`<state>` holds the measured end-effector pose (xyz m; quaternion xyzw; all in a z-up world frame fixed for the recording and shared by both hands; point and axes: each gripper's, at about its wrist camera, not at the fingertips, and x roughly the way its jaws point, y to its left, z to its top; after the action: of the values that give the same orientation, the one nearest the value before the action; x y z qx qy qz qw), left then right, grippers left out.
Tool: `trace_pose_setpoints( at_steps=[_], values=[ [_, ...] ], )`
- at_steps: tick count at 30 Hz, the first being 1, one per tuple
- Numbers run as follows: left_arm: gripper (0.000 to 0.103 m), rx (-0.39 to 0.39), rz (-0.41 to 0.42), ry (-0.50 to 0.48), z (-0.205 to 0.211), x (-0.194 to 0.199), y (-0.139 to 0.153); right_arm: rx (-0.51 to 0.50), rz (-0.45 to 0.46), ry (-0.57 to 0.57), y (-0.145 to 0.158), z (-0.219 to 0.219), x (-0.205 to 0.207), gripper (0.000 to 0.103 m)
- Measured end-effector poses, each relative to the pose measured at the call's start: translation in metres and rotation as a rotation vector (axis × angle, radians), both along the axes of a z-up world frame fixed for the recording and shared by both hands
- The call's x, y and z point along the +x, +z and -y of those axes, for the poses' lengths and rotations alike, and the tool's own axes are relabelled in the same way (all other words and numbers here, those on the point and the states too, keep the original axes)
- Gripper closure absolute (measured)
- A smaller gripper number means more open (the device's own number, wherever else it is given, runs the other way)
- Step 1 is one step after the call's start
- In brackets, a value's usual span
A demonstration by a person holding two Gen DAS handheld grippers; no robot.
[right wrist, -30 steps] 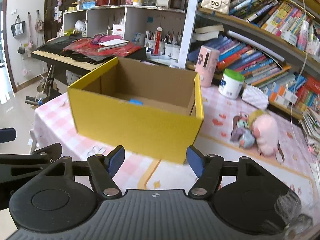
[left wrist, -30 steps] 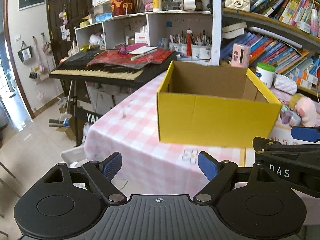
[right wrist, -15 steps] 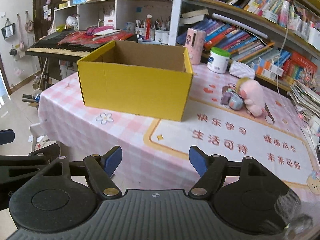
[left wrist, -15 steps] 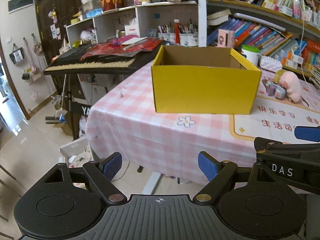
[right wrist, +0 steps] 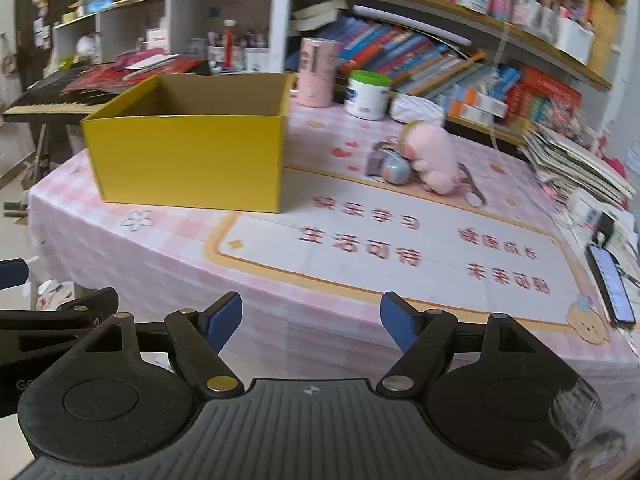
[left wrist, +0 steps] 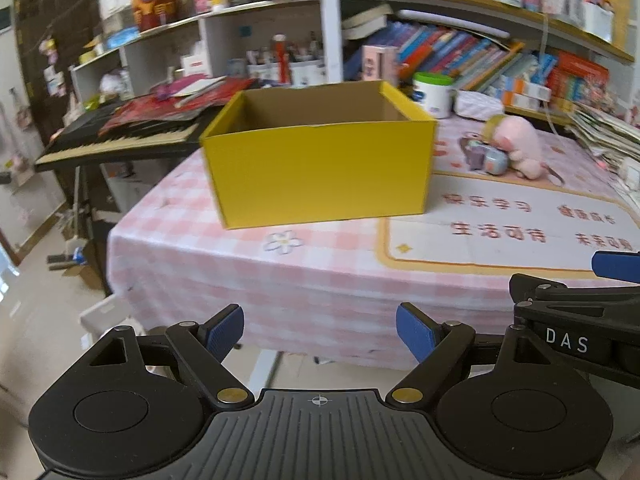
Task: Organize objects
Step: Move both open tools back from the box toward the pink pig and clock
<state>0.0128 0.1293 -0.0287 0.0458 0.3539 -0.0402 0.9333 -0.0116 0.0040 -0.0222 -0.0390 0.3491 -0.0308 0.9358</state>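
Both tools hung off the near edge of the worktop (right wrist: 304, 280), the left tool (left wrist: 319, 330) spread wide with nothing between its blue pads and the right tool (right wrist: 311, 320) empty too, its jaws having just been opening. Ahead of the left tool and ahead-left of the right one, the yellow box (left wrist: 320, 172) stood open-topped near the worktop's left edge. Bare printed mat (right wrist: 400, 248) lay between the right tool and the pink plush toy (right wrist: 432, 158) beyond.
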Motion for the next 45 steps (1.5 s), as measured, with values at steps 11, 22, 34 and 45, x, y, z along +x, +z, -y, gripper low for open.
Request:
trace_pose_setpoints(
  at_steps=[11, 22, 34, 45],
  values=[
    [0.018, 0.005, -0.023, -0.100, 0.068, 0.026, -0.005, 0.003, -0.022, -0.111, -0.007, 0.068, 0.012, 0.028],
    [0.018, 0.004, -0.015, -0.092, 0.133, 0.066, 0.002, 0.016, -0.025, -0.109, -0.001, 0.139, 0.060, 0.027],
    [0.018, 0.004, -0.016, -0.018, 0.183, 0.105, 0.002, 0.025, -0.019, -0.034, 0.001, 0.195, 0.114, 0.026],
    [0.018, 0.031, -0.036, 0.030, 0.210, 0.127, -0.001, 0.060, -0.045, 0.024, -0.010, 0.225, 0.150, 0.026]
  ],
)
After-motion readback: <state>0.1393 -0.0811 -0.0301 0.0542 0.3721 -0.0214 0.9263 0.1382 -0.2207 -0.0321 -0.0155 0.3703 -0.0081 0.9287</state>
